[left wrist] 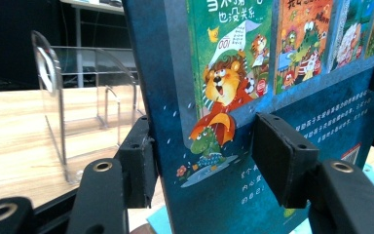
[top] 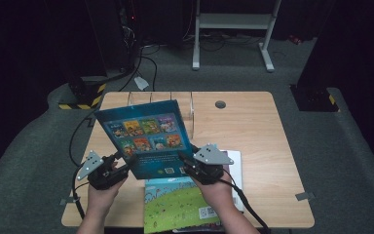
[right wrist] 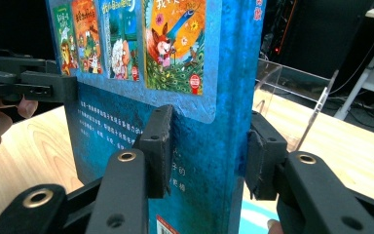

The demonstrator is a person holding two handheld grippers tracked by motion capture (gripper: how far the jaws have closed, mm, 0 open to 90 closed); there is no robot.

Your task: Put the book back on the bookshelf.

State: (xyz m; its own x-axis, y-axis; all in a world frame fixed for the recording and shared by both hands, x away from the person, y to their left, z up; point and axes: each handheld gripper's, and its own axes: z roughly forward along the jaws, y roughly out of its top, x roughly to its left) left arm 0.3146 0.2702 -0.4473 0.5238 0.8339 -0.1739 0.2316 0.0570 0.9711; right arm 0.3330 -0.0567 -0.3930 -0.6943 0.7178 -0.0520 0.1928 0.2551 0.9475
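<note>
Two hand-held grippers carry a dark blue hardcover picture book (top: 146, 139) above the light wooden table (top: 253, 141), tilted, with its back cover of small cover thumbnails facing the high view. The left gripper (top: 123, 159) pinches the book's lower left edge; in the left gripper view the black jaws sit on either side of the board and press it. The right gripper (top: 187, 163) is clamped on the lower right corner at the spine. Below lies a green illustrated book (top: 180, 204), flat on the table, and a clear acrylic divider rack (top: 175, 100) stands near the far edge. The cover looks rigid and glossy, probably fairly light but slippery; holds low on both side edges seem best to stop it twisting.
</note>
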